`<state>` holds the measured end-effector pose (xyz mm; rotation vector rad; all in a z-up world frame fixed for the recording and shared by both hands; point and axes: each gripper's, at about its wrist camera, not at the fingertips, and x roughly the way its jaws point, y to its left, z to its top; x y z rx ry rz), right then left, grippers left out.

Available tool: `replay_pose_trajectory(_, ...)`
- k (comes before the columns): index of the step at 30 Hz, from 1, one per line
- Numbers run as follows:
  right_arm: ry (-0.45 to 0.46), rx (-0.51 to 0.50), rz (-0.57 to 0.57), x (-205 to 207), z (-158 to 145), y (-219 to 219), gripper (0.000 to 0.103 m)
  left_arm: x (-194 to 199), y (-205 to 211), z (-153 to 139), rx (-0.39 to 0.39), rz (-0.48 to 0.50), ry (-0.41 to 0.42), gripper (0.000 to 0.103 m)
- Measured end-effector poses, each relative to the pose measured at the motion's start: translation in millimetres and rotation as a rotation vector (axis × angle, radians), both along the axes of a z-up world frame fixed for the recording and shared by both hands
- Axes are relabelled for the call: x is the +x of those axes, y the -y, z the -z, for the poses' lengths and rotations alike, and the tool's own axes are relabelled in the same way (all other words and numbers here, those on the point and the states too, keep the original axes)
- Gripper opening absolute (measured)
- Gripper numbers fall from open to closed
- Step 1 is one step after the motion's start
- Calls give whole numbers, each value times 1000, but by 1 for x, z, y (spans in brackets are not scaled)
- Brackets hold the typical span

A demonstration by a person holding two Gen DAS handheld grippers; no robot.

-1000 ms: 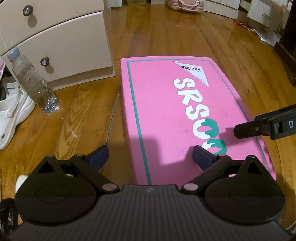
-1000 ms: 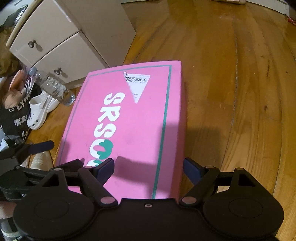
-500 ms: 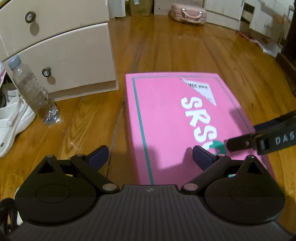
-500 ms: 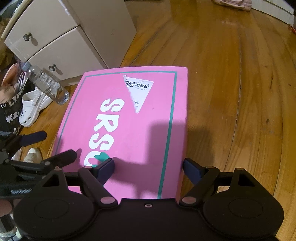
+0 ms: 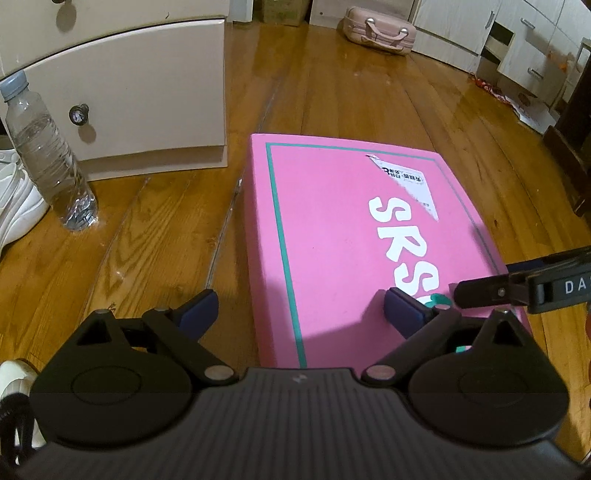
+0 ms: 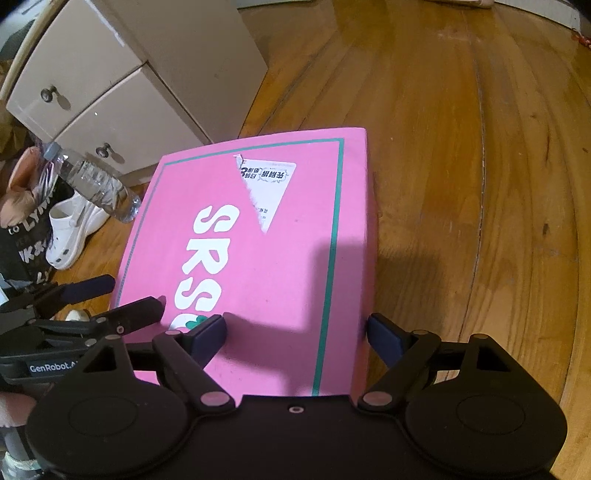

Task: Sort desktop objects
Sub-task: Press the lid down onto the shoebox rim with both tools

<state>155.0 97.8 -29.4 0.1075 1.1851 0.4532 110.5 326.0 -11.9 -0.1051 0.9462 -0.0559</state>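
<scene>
A flat pink box point(image 5: 351, 240) with a teal border, white "SRS" lettering and a torn white label lies on the wooden floor. My left gripper point(image 5: 301, 308) straddles the box's near left edge. One pad hangs over the floor and the other over the lid, with neither pressing. Its jaws are opening. My right gripper point(image 6: 297, 334) straddles the near right edge of the box point(image 6: 258, 258) the same way, its jaws opening slightly and apart from the box. Each gripper shows in the other's view: the right gripper point(image 5: 480, 291) and the left gripper point(image 6: 122, 297).
A cream drawer cabinet point(image 5: 129, 110) stands left of the box, with a clear water bottle point(image 5: 48, 162) and a white shoe point(image 5: 14, 206) beside it. A pink case point(image 5: 380, 29) and white cupboards point(image 5: 517, 44) stand far back. A black printed bag point(image 6: 22, 240) sits at the left.
In the left wrist view the box has slid lower and right, and more of the far floor shows as my left gripper shifted. The right gripper's view has barely changed.
</scene>
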Motion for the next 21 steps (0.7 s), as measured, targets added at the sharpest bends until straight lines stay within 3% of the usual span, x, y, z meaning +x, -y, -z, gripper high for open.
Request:
replay_pose_trajectory(18,2,-31,1,0,0,-7,87,-4,6,1,30,-22,13,103)
replay_pose_trajectory(21,5,-24,15,-2,-1,-6,87,-11,22,-4,106,-71,20,101)
